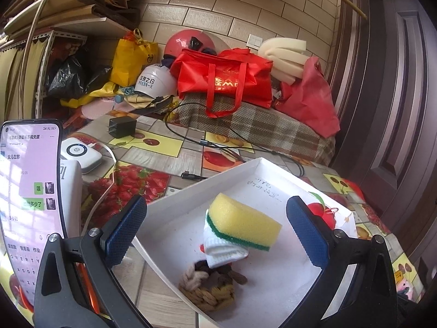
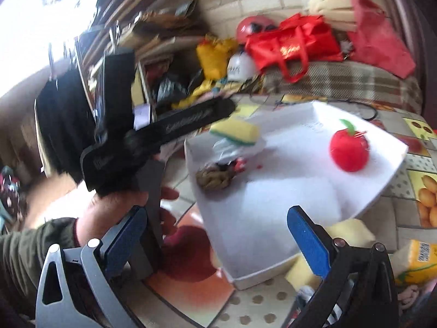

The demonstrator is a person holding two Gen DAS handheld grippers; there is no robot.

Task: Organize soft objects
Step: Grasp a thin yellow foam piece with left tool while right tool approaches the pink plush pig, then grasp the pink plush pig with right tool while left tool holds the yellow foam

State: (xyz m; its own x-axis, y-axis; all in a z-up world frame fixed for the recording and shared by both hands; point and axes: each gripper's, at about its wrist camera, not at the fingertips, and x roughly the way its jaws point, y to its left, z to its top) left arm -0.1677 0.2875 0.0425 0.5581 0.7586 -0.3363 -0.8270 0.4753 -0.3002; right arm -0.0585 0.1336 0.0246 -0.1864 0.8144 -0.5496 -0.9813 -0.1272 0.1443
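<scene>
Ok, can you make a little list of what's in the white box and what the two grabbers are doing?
box: white tray on the fruit-print tablecloth
in box: yellow sponge on top of a white folded cloth, knitted brown piece, red plush apple
left gripper: open, empty, over the sponge
right gripper: open, empty, at the tray's near edge

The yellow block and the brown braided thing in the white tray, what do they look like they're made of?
The yellow block looks like porous foam sponge with a matte surface, backed by a thin green scouring layer, likely abrasive fibre. The brown braided thing looks like thick yarn or cotton rope, plaited in tan, olive and dark brown strands, soft and matte. Both lie in the white tray.
</scene>
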